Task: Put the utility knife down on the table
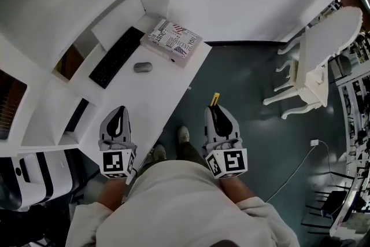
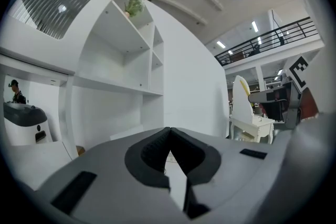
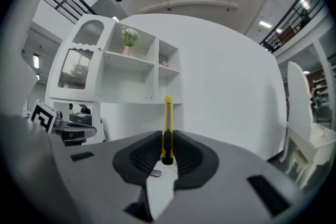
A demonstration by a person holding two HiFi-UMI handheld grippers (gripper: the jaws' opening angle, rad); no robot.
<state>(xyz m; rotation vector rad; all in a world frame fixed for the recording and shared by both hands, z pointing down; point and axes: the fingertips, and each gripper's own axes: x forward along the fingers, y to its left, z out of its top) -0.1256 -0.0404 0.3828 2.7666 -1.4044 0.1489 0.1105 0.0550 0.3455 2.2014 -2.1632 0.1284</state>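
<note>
The knife point(image 3: 168, 128) is yellow with a black end. The left gripper point(image 1: 118, 111) and right gripper point(image 1: 214, 110) are grey with black pads and black-and-white marker cubes. The desk point(image 1: 156, 104) is white. On it are a black keyboard point(image 1: 115, 56), a grey mouse point(image 1: 143, 67) and a box point(image 1: 173, 40) printed white, black and red. Beside the desk, the floor point(image 1: 248, 84) is dark teal and the chair point(image 1: 318, 61) white.

- Utility knife point(image 3: 167, 126): slim yellow body with a black section at its lower end.
- Clamped by that lower end between the jaws of the right gripper point(image 1: 214, 111); the yellow length sticks out past the jaw tips, in line with them, thin edge toward the gripper's camera.
- Held in the air just off the right edge of the white tabletop point(image 1: 151, 108), not touching it.
- Tabletop: flat, white, with a long slanting edge nearest the knife.
</note>
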